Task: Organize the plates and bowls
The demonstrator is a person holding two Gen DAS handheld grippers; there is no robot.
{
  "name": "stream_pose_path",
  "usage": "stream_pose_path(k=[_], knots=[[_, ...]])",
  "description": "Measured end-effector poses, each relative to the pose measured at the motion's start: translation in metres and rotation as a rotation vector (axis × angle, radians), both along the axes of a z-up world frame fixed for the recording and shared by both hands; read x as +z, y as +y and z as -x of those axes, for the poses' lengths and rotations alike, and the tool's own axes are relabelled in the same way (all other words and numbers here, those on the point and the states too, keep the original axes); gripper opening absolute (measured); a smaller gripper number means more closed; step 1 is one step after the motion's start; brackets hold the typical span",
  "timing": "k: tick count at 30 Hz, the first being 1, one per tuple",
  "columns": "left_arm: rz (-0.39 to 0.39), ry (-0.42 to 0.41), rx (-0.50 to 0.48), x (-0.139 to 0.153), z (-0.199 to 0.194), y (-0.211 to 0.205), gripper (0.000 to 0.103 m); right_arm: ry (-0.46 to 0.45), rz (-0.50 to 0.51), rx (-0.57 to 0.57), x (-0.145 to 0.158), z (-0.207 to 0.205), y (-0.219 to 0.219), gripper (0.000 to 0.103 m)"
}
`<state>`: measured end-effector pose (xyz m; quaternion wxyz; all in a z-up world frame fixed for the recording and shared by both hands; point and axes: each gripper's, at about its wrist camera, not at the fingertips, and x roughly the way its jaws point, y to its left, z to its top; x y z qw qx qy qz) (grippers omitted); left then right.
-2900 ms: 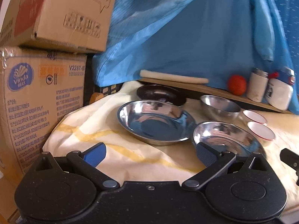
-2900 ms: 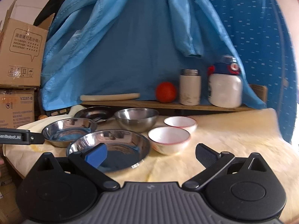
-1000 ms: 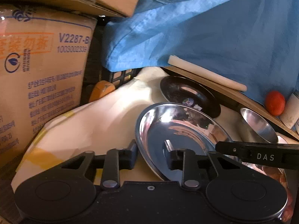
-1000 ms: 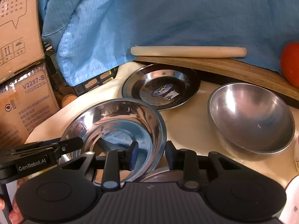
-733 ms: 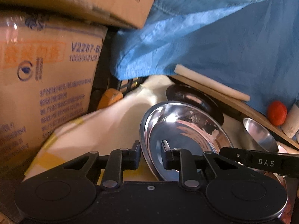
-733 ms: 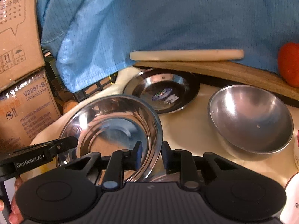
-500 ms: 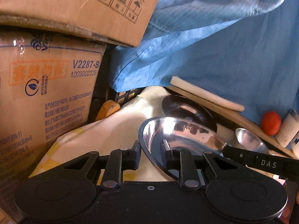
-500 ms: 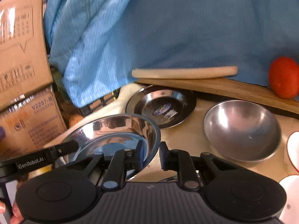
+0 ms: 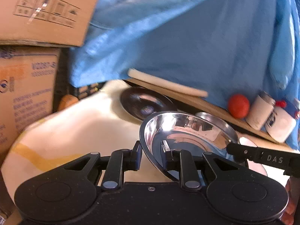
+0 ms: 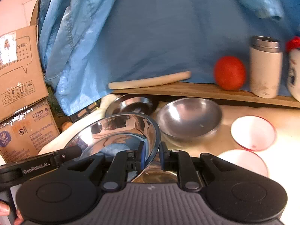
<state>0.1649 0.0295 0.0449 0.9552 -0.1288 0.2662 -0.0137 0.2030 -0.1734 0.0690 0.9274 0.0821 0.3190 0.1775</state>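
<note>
Now, view by view:

Left wrist view:
- left gripper (image 9: 151, 152): jaws nearly closed, pinching the near-left rim of the steel plate (image 9: 187, 133) — one finger outside the rim, one inside. Jaws have just been closing a little, rim between them.
- steel plate: shiny, shallow, tilted, near edge low; seems lifted off the cream cloth (image 9: 78, 131).
- right gripper (image 9: 232, 151): comes in from the right w/ "DAS" on its arm, tip at the plate's right rim.
- dark plate (image 9: 146, 105): lies flat on the cloth behind the held plate, next to the wooden board (image 9: 187, 101).
- bkgd: rolling pin (image 9: 166, 83) on the board, tomato (image 9: 238, 106) & white jar (image 9: 261, 112) further right, cardboard boxes (image 9: 28, 86) at left, blue fabric (image 9: 187, 37) hanging behind.

Right wrist view:
- right gripper (image 10: 151, 155): jaws clamped on the plate's right rim; blue pad inside, other pad outside. Jaws were closing a moment ago, now tight on the rim.
- steel plate (image 10: 116, 133): held between both claws, tilted — right rim raised. A second steel dish (image 10: 159, 176) shows just under it, mostly hidden.
- left gripper (image 10: 73, 151): arm marked "GenRobot.AI", tip at the plate's left rim.
- steel bowl (image 10: 189, 117): upright on the cloth, right of the held plate, apart from it.
- white bowls (image 10: 253, 131): two, red-rimmed, near each other at right.
- person: fingers (image 10: 5, 211) visible at bottom-left corner.
</note>
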Motion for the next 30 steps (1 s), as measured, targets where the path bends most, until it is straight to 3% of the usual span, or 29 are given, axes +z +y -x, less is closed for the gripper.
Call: stream_pose_path(k=[8, 25, 30], knots=[[-0.044, 0.055, -0.060, -0.015, 0.012, -0.030, 0.022, 0.002, 0.037, -0.037, -0.014, 0.027, -0.027, 0.018], [-0.201, 0.033, -0.079, -0.026, 0.025, -0.065, 0.023, -0.034, 0.089, -0.073, -0.034, 0.059, -0.041, 0.019], [-0.209, 0.038, -0.078, -0.028, 0.025, -0.067, 0.023, -0.040, 0.112, -0.072, -0.037, 0.062, -0.039, 0.019]])
